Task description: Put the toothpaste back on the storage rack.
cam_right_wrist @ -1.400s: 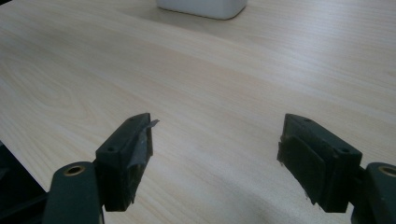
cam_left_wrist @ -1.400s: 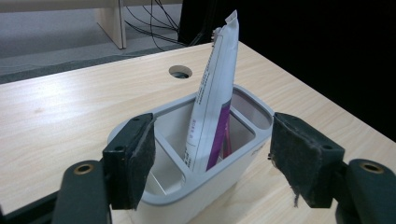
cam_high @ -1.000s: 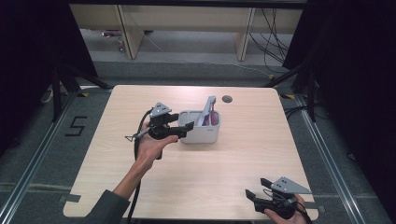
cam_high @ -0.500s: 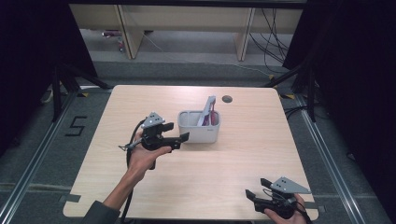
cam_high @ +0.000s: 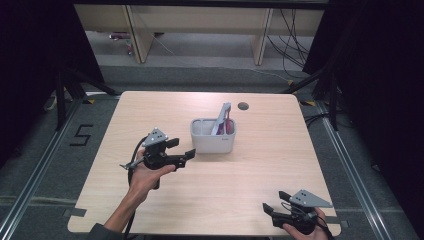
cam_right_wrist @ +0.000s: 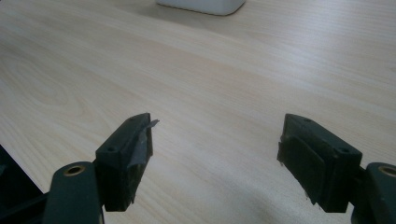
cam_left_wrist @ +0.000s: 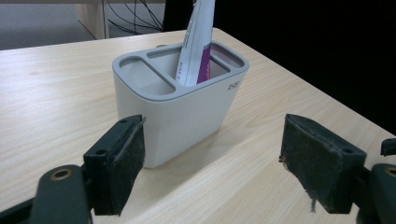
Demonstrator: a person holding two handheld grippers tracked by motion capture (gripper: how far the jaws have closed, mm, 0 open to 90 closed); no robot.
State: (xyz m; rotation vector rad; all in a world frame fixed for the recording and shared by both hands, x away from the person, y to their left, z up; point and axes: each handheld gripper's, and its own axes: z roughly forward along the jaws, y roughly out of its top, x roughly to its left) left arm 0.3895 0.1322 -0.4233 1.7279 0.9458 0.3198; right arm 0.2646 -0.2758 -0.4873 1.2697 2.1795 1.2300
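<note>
We see the holder [cam_high: 213,136] standing on the table [cam_high: 260,165] a little behind its middle, with a tube [cam_high: 221,119] leaning in its right rear compartment. Our left gripper [cam_high: 186,153] sits just left of the holder and in front of it. Our right gripper [cam_high: 274,204] lies well apart, at the table's near right corner.

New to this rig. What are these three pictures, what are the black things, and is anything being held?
A person holds a hand-operated claw in each hand at a wooden table. The high view looks down from above: the left claw is near the middle, the right claw at the near edge. The other two pictures come from cameras riding on each claw, looking out between its black pads. On the table stands a white holder with compartments, and a tube leans in one. Both claws are open and hold nothing; the left one's jaws have just been opening, facing the holder.
</note>
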